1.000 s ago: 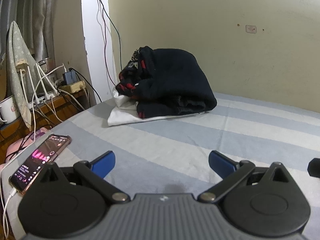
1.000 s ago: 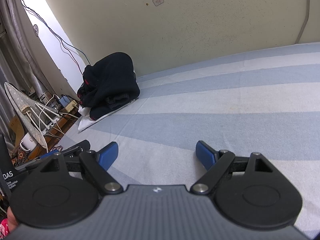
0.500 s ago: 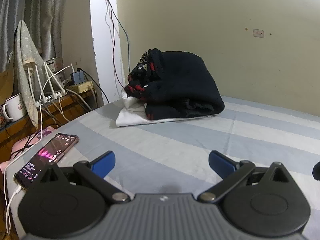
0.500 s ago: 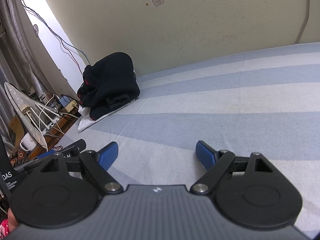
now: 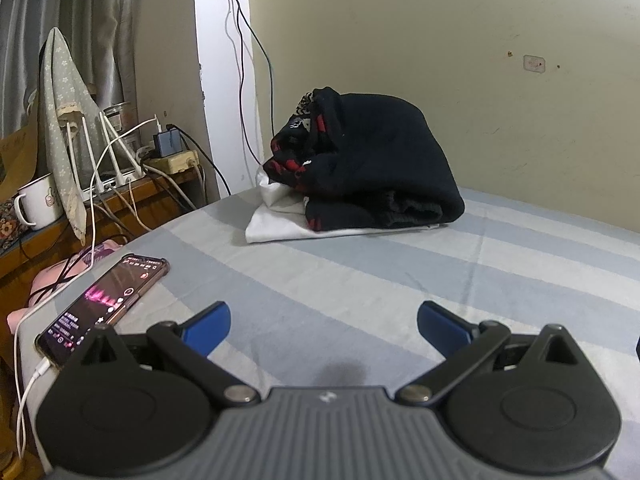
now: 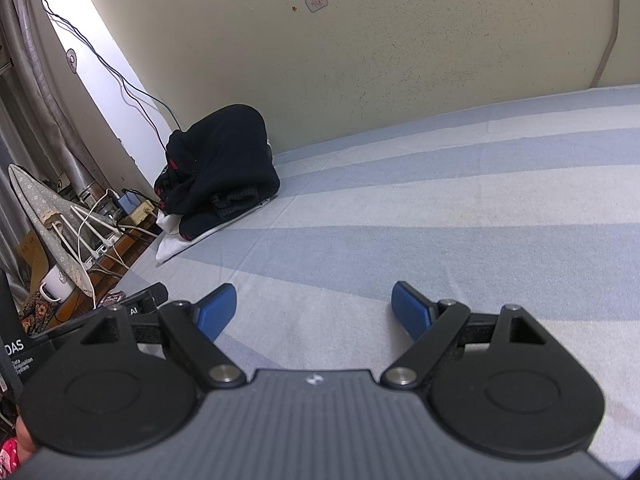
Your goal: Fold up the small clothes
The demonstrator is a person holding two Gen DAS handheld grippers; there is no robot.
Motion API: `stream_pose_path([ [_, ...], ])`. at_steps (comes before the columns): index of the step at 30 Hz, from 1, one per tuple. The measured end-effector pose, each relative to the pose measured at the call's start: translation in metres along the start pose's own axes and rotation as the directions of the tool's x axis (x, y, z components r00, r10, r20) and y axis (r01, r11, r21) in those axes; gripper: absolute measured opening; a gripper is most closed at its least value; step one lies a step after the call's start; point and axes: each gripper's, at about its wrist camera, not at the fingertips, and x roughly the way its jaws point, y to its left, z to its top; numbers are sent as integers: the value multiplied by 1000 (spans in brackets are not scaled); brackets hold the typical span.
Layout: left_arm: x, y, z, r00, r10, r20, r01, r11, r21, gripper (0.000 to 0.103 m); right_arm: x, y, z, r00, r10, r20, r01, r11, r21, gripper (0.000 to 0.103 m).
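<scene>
Swinging rightward, the left wrist view shifts the clothes pile (image 5: pixel 360 168) rightward.

Dim, soft indoor light; fisheye-bent edges, perhaps slightly noisy.

We read "DAS" in white on the black casing (image 6: pixel 16 354) at the right-wrist view's left edge, with smaller lines beneath, seemingly "Data Acquisition System". The letters "AI" show on the black bar (image 6: pixel 138 307) beside it. Writing on the lit smartphone screen (image 5: pixel 100 300) stays illegible.
</scene>
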Motion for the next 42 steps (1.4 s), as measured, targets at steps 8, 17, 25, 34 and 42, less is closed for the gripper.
stream_pose_path([
  [8,-1,0,0,1000,11,5,-11,1000,2,103,0,0,0,1000,0,0,0,1000,0,87],
  [17,0,1,0,1000,10,10,-10,1000,9,103,0,0,0,1000,0,-1,0,1000,1,87],
  [25,3,2,-1,1000,8,-21,-8,1000,13,103,0,0,0,1000,0,-1,0,1000,1,87],
  [34,4,1,-1,999,16,-30,-16,1000,25,103,0,0,0,1000,0,-1,0,1000,1,87],
  [42,6,2,-1,999,20,-41,-19,1000,21,103,0,0,0,1000,0,-1,0,1000,1,87],
])
